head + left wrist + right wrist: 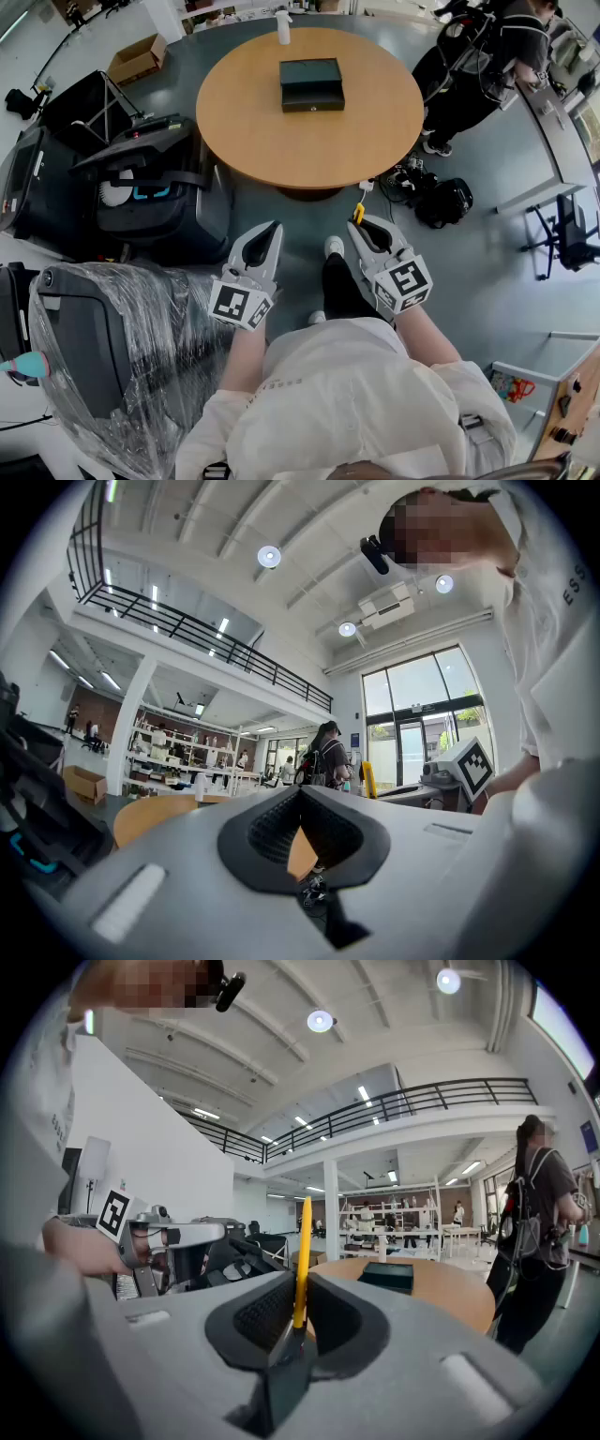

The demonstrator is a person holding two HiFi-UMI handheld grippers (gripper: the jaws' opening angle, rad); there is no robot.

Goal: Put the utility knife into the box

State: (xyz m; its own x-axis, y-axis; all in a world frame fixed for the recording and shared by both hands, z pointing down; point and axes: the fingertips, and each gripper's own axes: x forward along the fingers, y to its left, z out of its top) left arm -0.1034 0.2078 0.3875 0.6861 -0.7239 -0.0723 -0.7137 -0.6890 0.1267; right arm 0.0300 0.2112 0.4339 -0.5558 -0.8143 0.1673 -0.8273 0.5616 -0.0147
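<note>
Seen from your head camera, a round wooden table [281, 141] stands ahead of you on a grey floor. A dark box [311, 84] lies shut on the table's far half, and a white bottle [283, 28] stands at the far rim. You hold both tools low, in front of your body and well short of the table. Your left gripper [269, 234] points forward, its jaws drawn together. Your right gripper [361, 230] pinches a yellow utility knife [358, 213], whose tip pokes out past the jaw ends. A second person [487, 66] in dark clothes stands beyond the table at the upper right.

From the left gripper view, the two black pads meet with nothing between them. A sliver of the wooden tabletop shows through the hollow behind them, and the marker cube of your other tool appears at the right.

From the right gripper view, the jaws are clamped on the knife [302, 1260], which stands upright between the pads as a thin yellow strip. Past it, the box [387, 1277] rests on the tabletop, well apart from the knife, and the other person stands at the right edge.
</note>
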